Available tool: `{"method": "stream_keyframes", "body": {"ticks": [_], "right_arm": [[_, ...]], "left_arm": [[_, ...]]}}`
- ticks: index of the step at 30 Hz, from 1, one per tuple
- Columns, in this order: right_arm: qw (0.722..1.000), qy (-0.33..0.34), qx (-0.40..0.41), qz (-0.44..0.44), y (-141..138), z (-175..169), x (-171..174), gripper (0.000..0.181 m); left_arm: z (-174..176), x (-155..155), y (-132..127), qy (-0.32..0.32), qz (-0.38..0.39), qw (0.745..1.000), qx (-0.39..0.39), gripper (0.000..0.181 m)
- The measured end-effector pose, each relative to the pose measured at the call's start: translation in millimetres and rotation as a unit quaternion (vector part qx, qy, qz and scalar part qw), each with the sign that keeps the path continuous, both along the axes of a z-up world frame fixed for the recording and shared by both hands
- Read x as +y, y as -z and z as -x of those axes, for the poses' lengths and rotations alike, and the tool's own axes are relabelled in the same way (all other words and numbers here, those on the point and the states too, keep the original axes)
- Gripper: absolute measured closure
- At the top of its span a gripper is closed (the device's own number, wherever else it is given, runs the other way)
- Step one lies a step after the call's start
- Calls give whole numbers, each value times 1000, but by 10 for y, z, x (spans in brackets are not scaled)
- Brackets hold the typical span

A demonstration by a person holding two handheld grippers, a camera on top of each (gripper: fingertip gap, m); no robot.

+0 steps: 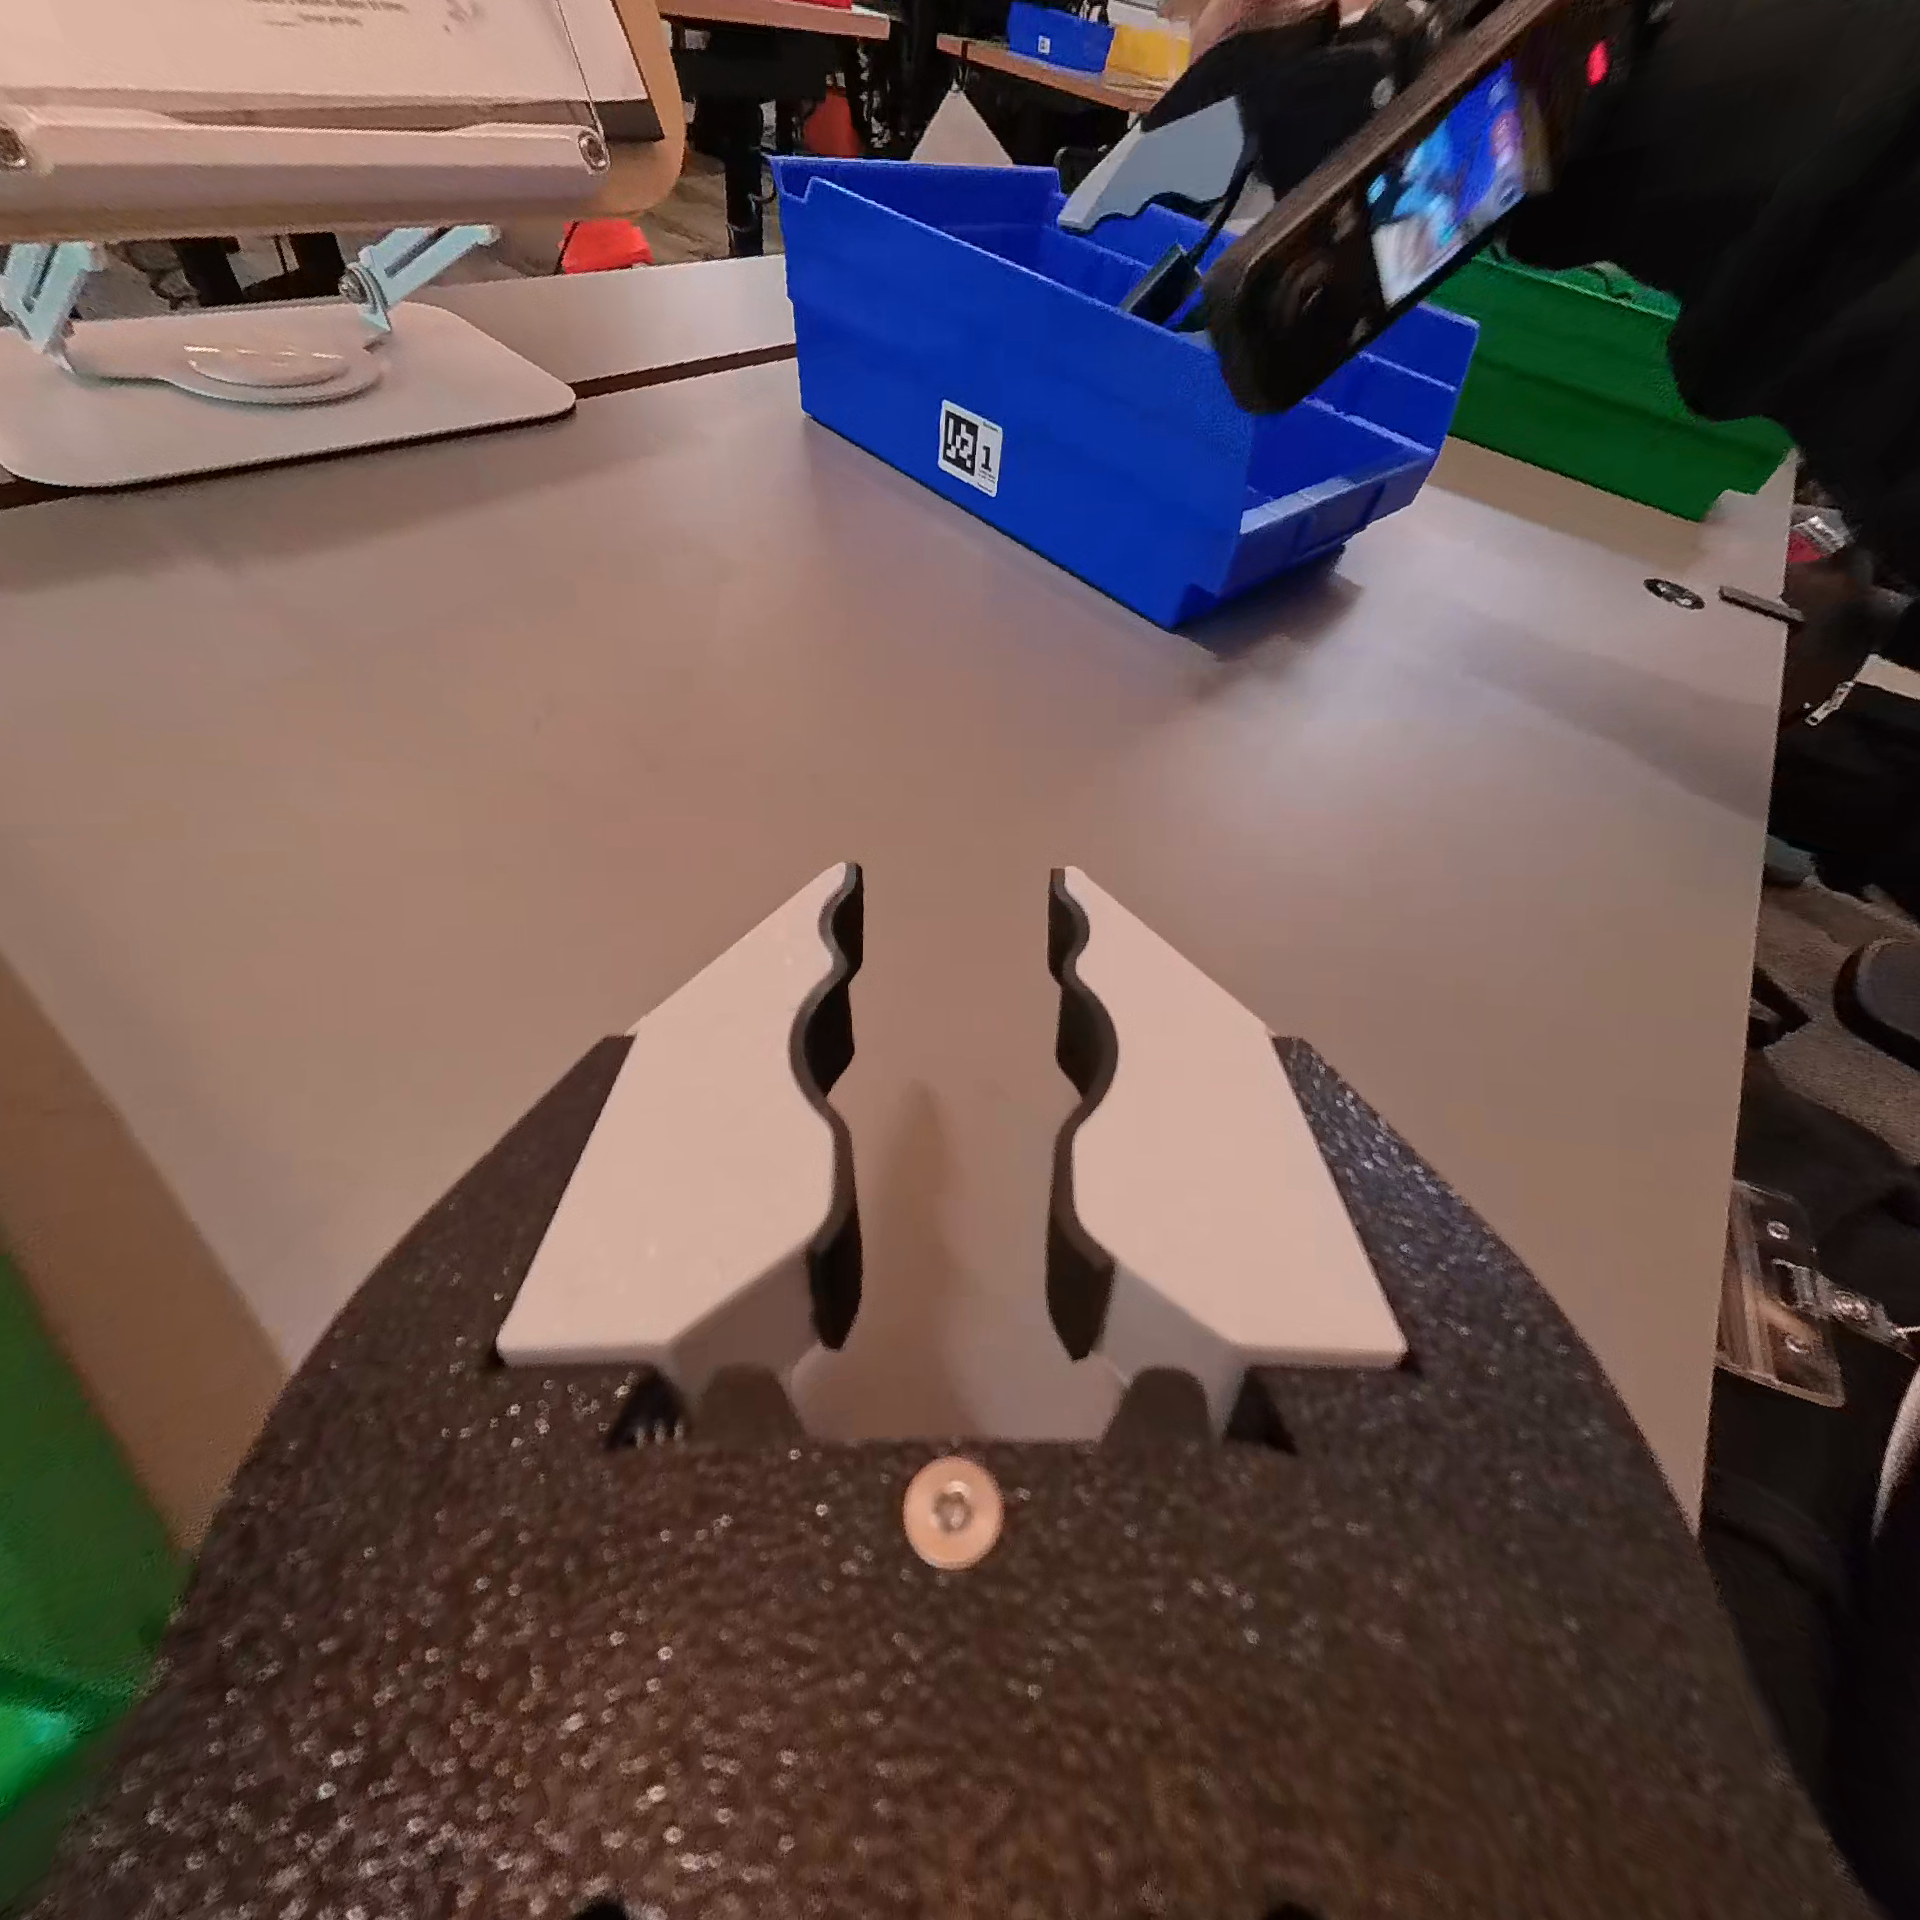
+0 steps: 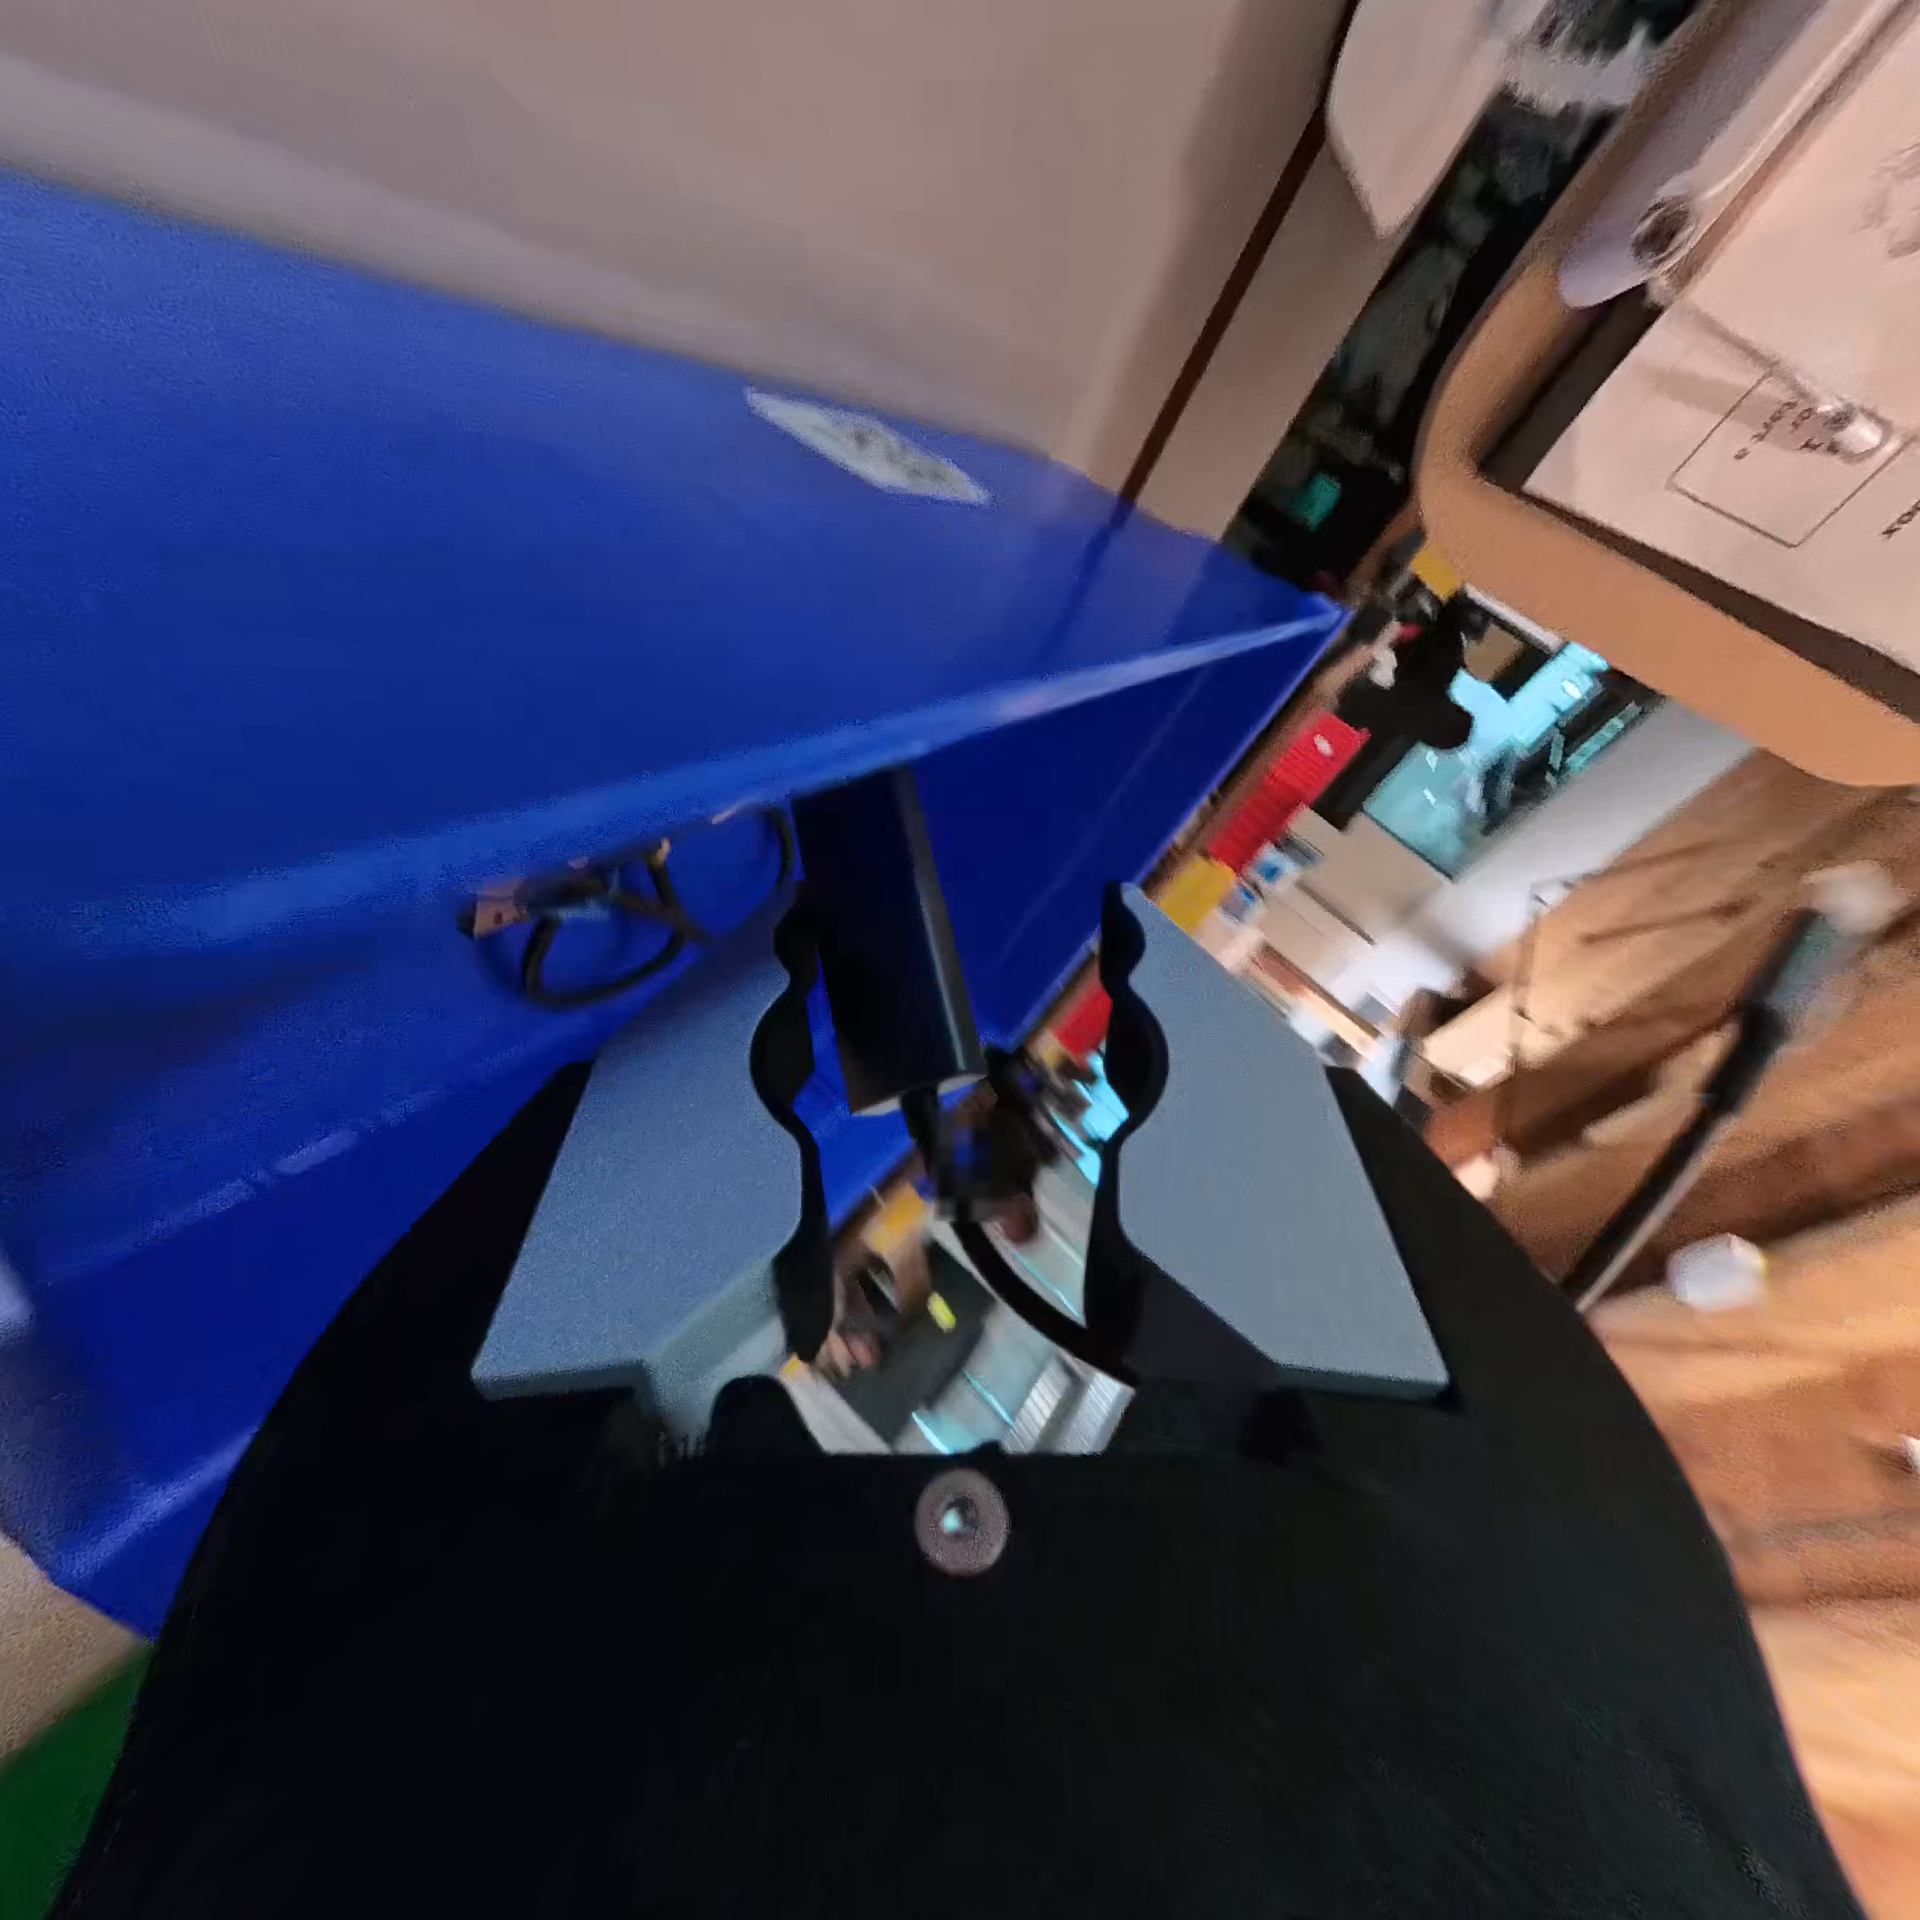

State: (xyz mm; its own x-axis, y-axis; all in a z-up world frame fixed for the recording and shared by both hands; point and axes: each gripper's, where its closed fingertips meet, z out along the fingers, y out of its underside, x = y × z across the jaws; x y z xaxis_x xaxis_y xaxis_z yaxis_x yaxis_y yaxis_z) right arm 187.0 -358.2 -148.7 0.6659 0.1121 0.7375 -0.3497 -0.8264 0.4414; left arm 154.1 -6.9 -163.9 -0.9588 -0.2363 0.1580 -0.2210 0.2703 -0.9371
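Left gripper [image 1: 956, 883] level, fingers [image 1: 727, 1122] parted; right gripper [image 2: 951, 914] rolled sideways, fingers apart.

I see a white square-code sticker [image 1: 969, 448] on the blue bin [image 1: 1091, 416] wall, a printed sheet [image 2: 1787, 416] on the stand, too blurred for me to read, a lit phone screen [image 1: 1444, 197], unreadable

your right gripper [image 2: 951, 914] hangs over the blue bin [image 2: 416, 665], a black adapter [image 2: 894, 966] between its parted fingers.
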Motion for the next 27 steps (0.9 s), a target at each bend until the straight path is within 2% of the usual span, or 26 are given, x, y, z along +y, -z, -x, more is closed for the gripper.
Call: {"method": "stream_keyframes", "body": {"ticks": [3, 8, 10, 12, 14, 16, 18, 20, 23, 27], "right_arm": [[984, -30, -18, -174, 2, 67, 324, 123], [934, -49, -70, -348, -384, 144, 625, 122], [904, -58, -78, -417, -548, 204, 765, 128], [873, -64, -85, -475, -705, 289, 895, 125], [835, -60, -142, -528, -953, 311, 946, 121], [783, -37, -211, -584, -1170, 338, 946, 120], [741, -31, -255, -620, -1252, 403, 986, 122], [718, -19, -287, -634, -1216, 466, 1004, 123], [694, -2, -311, -650, -1099, 570, 1052, 123], [669, -22, -332, -665, -1103, 782, 1209, 123]], "left_arm": [[19, -5, 2, 2, -5, 1000, -5, 148], [52, -21, -9, 4, -9, 1000, -8, 148], [58, -17, -18, 4, -11, 1000, -9, 148], [57, -6, -46, 3, -10, 1000, -12, 148], [54, 17, -92, 1, -7, 1000, -14, 148], [47, 50, -154, -2, -1, 1000, -13, 148], [35, 94, -218, -7, 4, 1000, -12, 148], [32, 158, -277, -9, 2, 1000, -14, 148], [-64, 372, -433, -39, -5, 998, -46, 148], [-414, 873, -809, -120, 3, 989, -91, 151]]}}
